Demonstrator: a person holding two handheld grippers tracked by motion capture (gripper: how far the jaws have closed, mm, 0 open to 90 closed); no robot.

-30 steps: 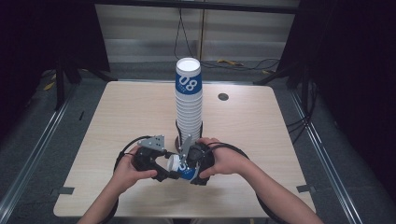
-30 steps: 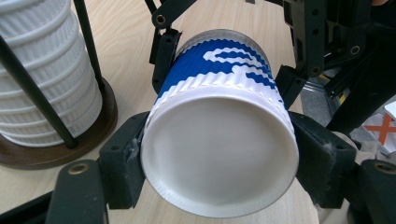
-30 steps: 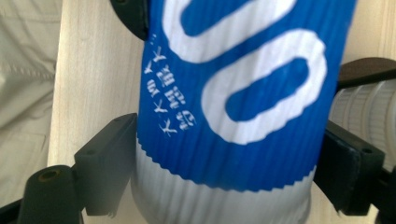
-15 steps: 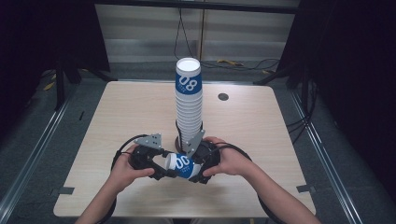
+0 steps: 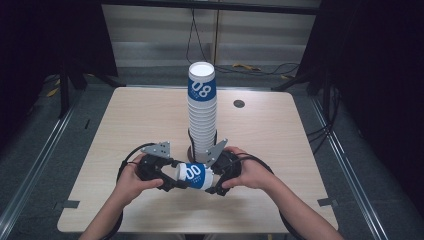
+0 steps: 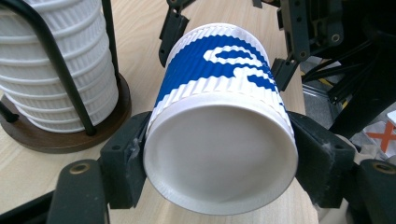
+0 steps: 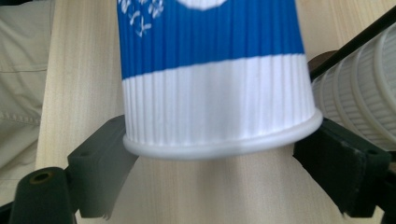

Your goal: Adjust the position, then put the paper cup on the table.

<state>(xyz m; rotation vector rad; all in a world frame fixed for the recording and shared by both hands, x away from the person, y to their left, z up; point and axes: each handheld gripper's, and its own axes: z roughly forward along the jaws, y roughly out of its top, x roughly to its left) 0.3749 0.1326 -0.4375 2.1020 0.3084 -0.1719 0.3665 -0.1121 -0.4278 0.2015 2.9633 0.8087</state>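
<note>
While it lies on its side between our two hands, the paper cup point(image 5: 194, 175) hangs just above the near part of the counter point(image 5: 125, 120), right in front of the cup stack. It is ribbed, white at both ends with a broad blue band, and large white figures on the band read as "00" or "08" from the high view; we cannot tell which. Small white marks sit beside the band in the right gripper view, too blurred to read.

Our left tongs point(image 6: 219, 158) pinch the cup point(image 6: 219, 140) at its closed bottom end, one black pad pressing on each side of the base. Our right tongs point(image 7: 233, 172) stand at the rolled rim of the cup point(image 7: 215, 93); both pads sit just beside the rim, and whether they press on it we cannot tell.

Our left hand point(image 5: 131, 181) and right hand point(image 5: 250, 172) point toward each other, forearms coming in from the near edge.

Behind the cup rises the tall cup stack point(image 5: 202, 120) of matching ribbed cups in a black wire holder on a round dark base point(image 6: 70, 135); its top cup reads "08" in white on blue. A small dark round disc point(image 5: 239, 104) lies on the far right of the counter.
</note>
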